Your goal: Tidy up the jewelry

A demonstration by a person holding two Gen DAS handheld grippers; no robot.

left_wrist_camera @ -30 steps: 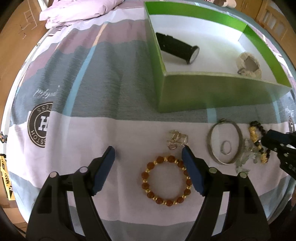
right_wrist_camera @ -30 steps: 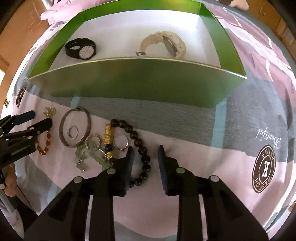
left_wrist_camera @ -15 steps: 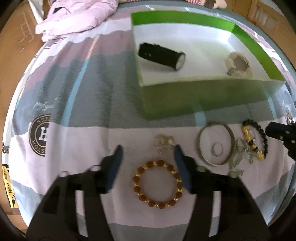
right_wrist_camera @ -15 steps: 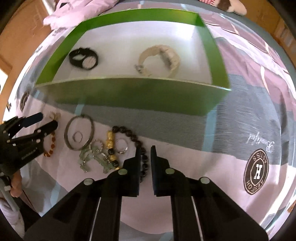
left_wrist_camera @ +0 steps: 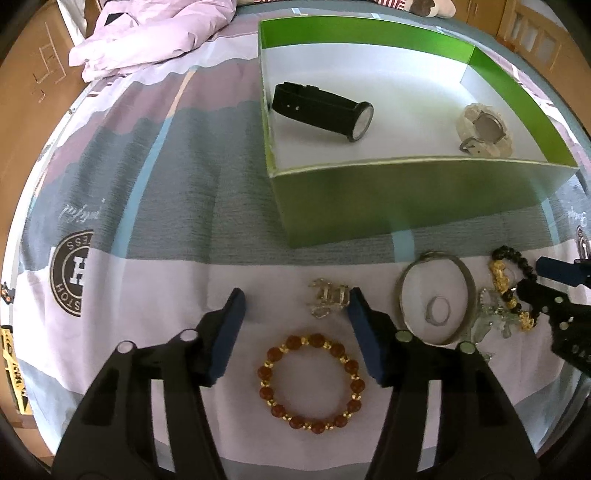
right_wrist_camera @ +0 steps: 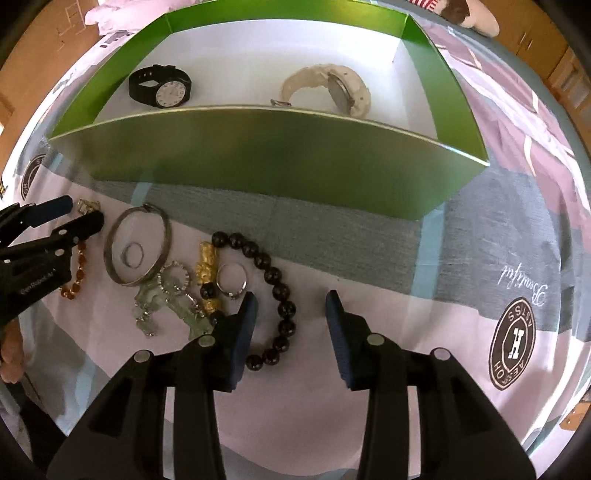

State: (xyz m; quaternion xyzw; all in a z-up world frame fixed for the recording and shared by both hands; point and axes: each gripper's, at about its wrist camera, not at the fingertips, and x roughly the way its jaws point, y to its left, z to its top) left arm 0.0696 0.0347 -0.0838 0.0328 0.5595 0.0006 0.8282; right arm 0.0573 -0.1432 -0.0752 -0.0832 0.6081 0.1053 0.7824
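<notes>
Where the jewelry lies, the surface is a bed sheet (left_wrist_camera: 155, 206) printed in bands of grey, lilac and white, with round brown badge logos and script lettering. A crumpled lilac quilt (left_wrist_camera: 155, 33) sits at the far end; cardboard boxes (left_wrist_camera: 33, 74) stand at one side and wooden cabinets (right_wrist_camera: 569, 74) at the other.

A green box (right_wrist_camera: 280, 173) with a white floor rests on the sheet, its walls glossy and flat. Inside, well apart, lie a black watch (right_wrist_camera: 160, 86) with a white dial and a cream watch (right_wrist_camera: 328, 90) with a metal buckle, lying on its side.

In front of the box, loose on the sheet: a small clear crystal clip (left_wrist_camera: 328, 297), an amber bead bracelet (left_wrist_camera: 312, 382) with gold spacers, a plain metal bangle (left_wrist_camera: 436, 295) with a small ring (left_wrist_camera: 437, 310) lying inside its circle, a black bead bracelet (right_wrist_camera: 277, 295) carrying gold charms, another ring (right_wrist_camera: 232, 279) within its loop, and a pale green glassy piece (right_wrist_camera: 162, 299) tangled with a rhinestone hoop. Where that cluster overlaps, the pieces are hard to separate.

The left gripper (left_wrist_camera: 295, 325) hangs with jaws spread wide and empty, above the amber bracelet and just beside the clip. The right gripper (right_wrist_camera: 290, 332) is likewise spread and empty, its left finger covering part of the black bracelet. A bit of a hand (right_wrist_camera: 11, 354) is cut off at the frame edge.
</notes>
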